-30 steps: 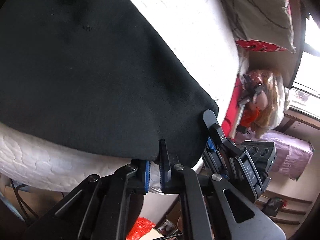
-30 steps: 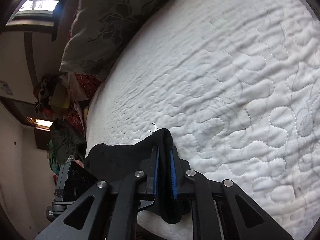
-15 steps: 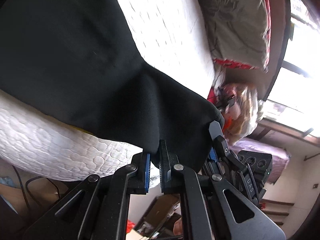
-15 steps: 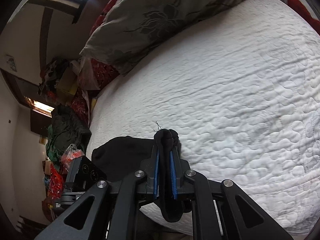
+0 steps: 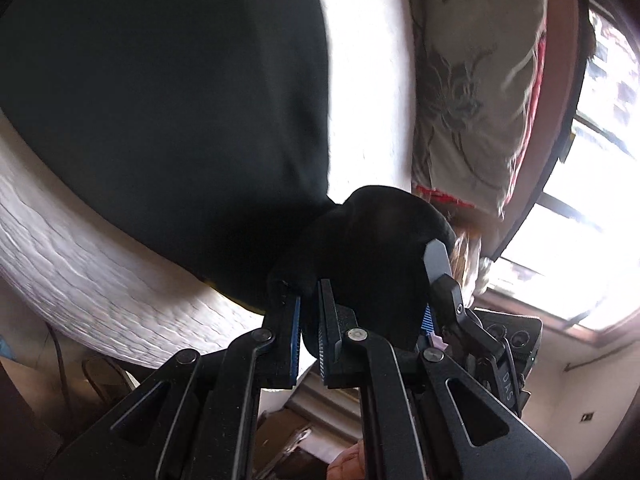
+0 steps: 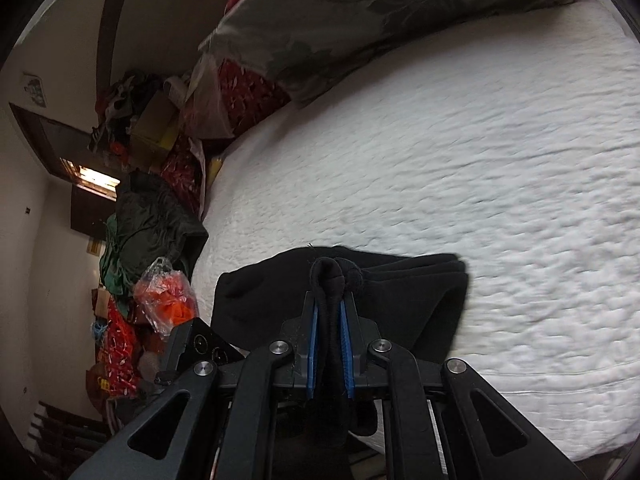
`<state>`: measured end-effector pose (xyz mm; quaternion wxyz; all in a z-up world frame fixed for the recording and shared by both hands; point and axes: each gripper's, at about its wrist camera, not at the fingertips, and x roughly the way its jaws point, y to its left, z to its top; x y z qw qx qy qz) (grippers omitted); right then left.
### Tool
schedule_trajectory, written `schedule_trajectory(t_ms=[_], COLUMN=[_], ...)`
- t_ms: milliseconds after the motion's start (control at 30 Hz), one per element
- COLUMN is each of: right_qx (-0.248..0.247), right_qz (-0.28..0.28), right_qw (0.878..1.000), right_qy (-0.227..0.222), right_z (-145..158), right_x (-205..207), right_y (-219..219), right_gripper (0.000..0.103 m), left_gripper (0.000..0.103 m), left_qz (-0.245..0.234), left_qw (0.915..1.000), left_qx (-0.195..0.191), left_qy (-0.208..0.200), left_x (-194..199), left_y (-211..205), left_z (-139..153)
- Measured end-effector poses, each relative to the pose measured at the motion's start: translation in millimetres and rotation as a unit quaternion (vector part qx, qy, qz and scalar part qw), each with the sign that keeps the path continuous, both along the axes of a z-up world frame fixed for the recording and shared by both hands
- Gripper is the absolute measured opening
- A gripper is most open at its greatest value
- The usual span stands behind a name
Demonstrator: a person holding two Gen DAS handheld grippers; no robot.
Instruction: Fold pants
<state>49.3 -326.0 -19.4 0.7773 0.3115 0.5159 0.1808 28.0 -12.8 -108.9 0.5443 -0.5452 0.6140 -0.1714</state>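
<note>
While both tools, left [image 5: 309,322] and right [image 6: 331,344], clamp black pants [image 5: 160,100], "DAS" lettering [image 5: 508,386] readable.

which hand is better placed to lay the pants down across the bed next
Right, probably. Its tool grips the bunched edge of the pants with open white bed straight ahead. The left tool also grips pants but sits at the bed's edge.
</note>
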Motion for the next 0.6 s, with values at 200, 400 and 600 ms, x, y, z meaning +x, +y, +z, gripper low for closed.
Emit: schedule_trajectory(t_ms=[200, 400, 600], right_qx=[0.001, -0.005, 0.003], right_qz=[-0.001, -0.011, -0.004], right_qw=[0.999, 0.998, 0.997], right_qy=[0.036, 0.065, 0.073], right_z=[-32.4, -60.7, -58.7], right_x=[15.5, 24.9, 21.1], right_y=[38.6, 60.1, 66.3], right_gripper=[0.010, 0.018, 0.036], left_gripper=[0.005, 0.005, 0.012], left_qz=[0.026, 0.030, 0.029], left_qw=[0.9993, 0.9987, 0.9940], left_qx=[-0.002, 0.032, 0.104], left_qy=[0.028, 0.027, -0.015], left_x=[4.7, 5.6, 2.6], left_y=[26.5, 41.4, 61.7], left_z=[-23.5, -25.2, -1.6])
